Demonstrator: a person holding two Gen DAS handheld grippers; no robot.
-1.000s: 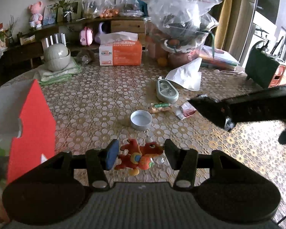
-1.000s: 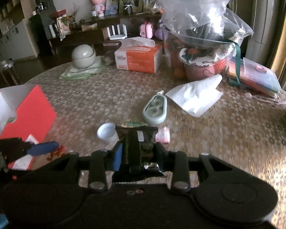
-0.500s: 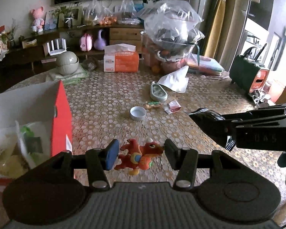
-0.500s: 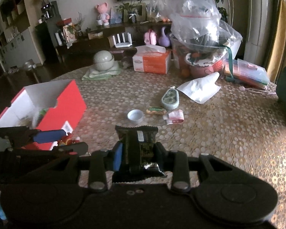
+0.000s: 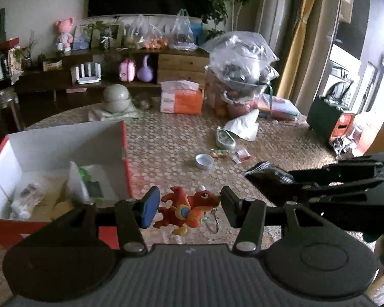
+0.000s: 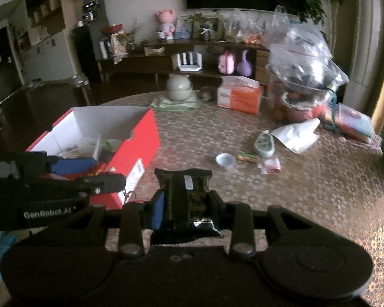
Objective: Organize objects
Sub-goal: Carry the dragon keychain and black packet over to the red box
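We are carrying two things at once: our left gripper (image 5: 187, 208) is clamping a red dragon keychain toy (image 5: 188, 209) between its partly closed jaws, and our right gripper (image 6: 185, 206) is pinching a dark snack packet (image 6: 188, 199) upright in a narrower hold. Both are hanging above the patterned table (image 5: 166, 143), beside the red box (image 5: 124, 153), which is already holding a few packets and wrappers, so we are judging the sorting as partly done. We are not yet over the box opening with either load. Several things are lying loose on the table, well apart from the box: a small round tin (image 5: 204, 160), a green oval case (image 5: 224, 141), a little candy (image 5: 219, 153) and a pink sachet (image 5: 242, 154).
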